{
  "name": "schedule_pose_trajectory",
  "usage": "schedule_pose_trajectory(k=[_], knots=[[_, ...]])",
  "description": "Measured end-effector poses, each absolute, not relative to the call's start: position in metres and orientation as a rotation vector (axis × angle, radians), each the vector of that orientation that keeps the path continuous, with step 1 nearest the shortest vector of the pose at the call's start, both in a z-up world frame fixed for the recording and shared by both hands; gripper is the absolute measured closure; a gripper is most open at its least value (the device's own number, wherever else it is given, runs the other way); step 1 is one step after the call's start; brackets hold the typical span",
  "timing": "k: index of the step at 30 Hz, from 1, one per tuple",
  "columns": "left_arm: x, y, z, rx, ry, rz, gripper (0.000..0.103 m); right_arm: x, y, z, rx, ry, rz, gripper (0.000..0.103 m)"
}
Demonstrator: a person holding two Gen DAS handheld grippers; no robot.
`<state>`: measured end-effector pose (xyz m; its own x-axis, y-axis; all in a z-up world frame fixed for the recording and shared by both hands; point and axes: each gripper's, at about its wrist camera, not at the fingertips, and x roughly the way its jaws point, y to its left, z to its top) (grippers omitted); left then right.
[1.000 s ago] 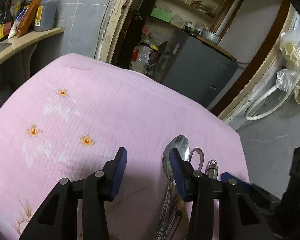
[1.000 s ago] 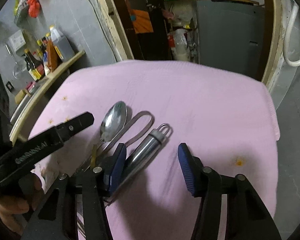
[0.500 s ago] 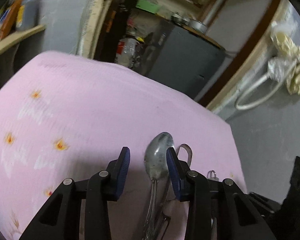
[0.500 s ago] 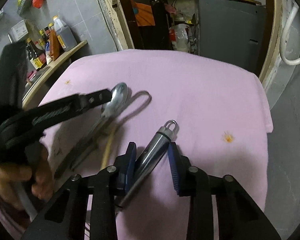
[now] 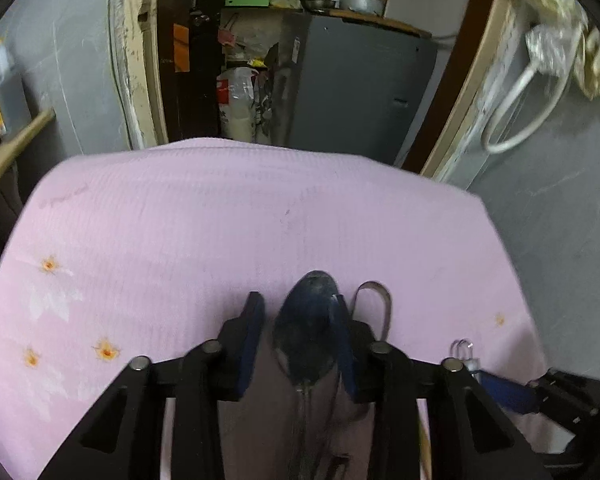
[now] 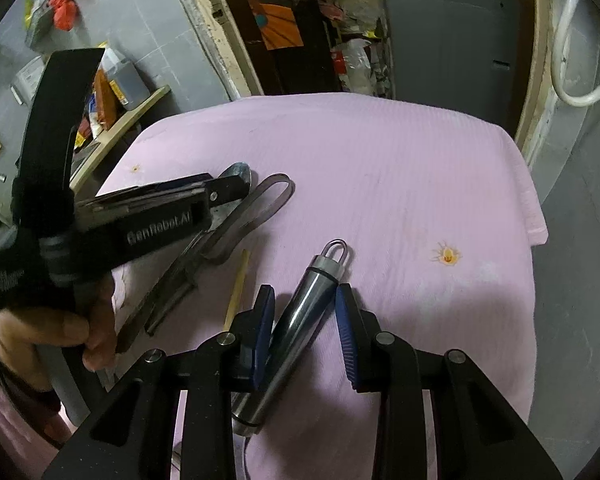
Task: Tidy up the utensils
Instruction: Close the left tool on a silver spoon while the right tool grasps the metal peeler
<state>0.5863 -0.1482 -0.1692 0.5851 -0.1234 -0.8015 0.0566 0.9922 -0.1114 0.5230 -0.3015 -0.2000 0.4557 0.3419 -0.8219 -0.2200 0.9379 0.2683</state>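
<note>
A metal spoon (image 5: pixel 308 320) lies on the pink cloth (image 5: pixel 220 208), its bowl between my left gripper's (image 5: pixel 298 336) open fingers, close to the right pad. In the right wrist view the left gripper (image 6: pixel 220 190) covers most of the spoon (image 6: pixel 242 170). A steel cylinder handle with a wire loop (image 6: pixel 300 320) lies between my right gripper's (image 6: pixel 302 328) fingers; the jaws are narrowed around it, a gap still shows at the right pad. A flat metal loop handle (image 6: pixel 268 200) and a thin wooden stick (image 6: pixel 238 284) lie between the two.
The cloth's (image 6: pixel 420 184) far edge drops off before a doorway with a grey cabinet (image 5: pixel 352 88). A wooden shelf with bottles (image 6: pixel 116 92) stands at the left. A white hose (image 6: pixel 572 80) hangs on the right wall.
My left gripper swung right and settled over the spoon bowl. My right gripper's jaws narrowed around the steel cylinder and then held in place.
</note>
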Motion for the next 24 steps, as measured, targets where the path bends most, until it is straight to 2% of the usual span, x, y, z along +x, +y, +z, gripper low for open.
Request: schedule_pose_trajectory(k=[5,7,16,24], knots=[[0.586,-0.149,-0.167,-0.039,0.96,-0.071,0.092,0.52,-0.295,-0.2,0.11,1.046,0.337,0.075],[0.583,-0.146,-0.165,-0.064,0.969,-0.072,0.095,0.517,-0.295,-0.199,0.102,1.048,0.341,0.076],[0.564,-0.14,-0.161,-0.177,0.978,-0.127,0.1,0.524,-0.305,-0.202,0.181,1.114,0.366,0.077],[0.545,-0.147,-0.147,-0.165,0.947,-0.13,0.101,0.512,-0.305,-0.204,0.327,1.054,0.338,0.086]])
